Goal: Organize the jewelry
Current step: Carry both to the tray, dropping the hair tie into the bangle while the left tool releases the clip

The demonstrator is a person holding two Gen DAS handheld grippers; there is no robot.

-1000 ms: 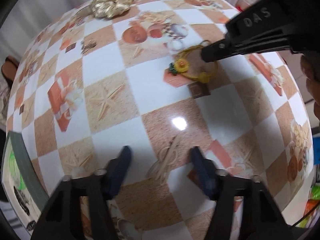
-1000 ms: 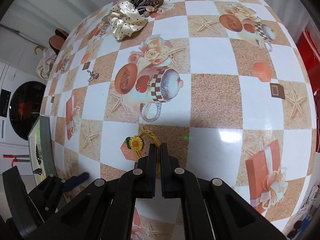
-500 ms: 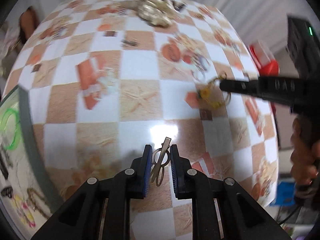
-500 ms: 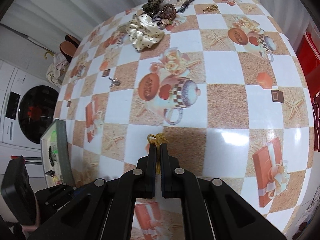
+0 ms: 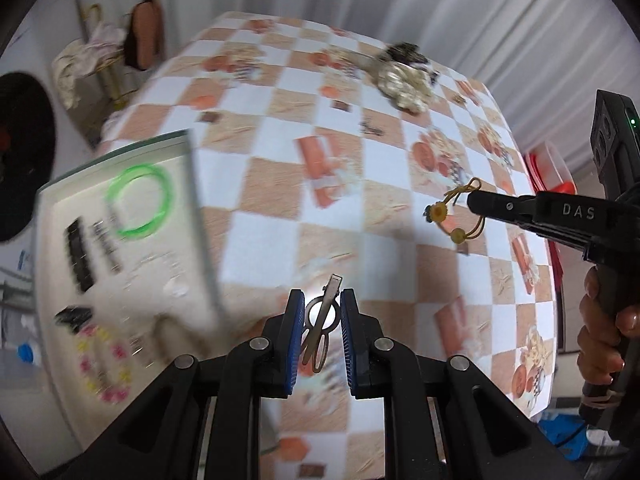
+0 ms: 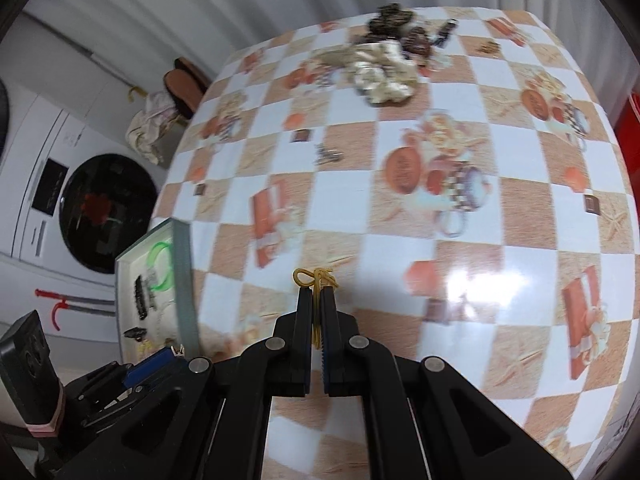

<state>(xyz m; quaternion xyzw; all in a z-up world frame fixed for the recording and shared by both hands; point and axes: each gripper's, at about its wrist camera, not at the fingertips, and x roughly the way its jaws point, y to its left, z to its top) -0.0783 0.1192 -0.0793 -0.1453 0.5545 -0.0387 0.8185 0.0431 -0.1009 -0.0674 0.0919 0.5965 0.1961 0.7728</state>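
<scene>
Jewelry is being carried in both grippers right now, clear of the table. A metal hair clip is being pinched between the blue pads of the left gripper, jaws nearly closed with only the clip's width left between them, and its flat end is sticking out past the fingertips. A yellow cord bracelet with a little sunflower charm is being gripped by the right gripper, jaws pressed tight on the cord, so the loop and beads are dangling below the tip in the left wrist view and a knotted bit is poking up above the fingers in the right wrist view. The right gripper's handle is being held by a hand at the right edge.

Off to the left, a white tray with a grey rim is being kept on the checkered tablecloth, with a green bangle, dark clips and a pink and yellow bead bracelet lying in it. Far across the table, a cream scrunchie is being crowded by a dark pile of other pieces, touching it. It's all a bit blurry, so the small stuff can't be told apart.
</scene>
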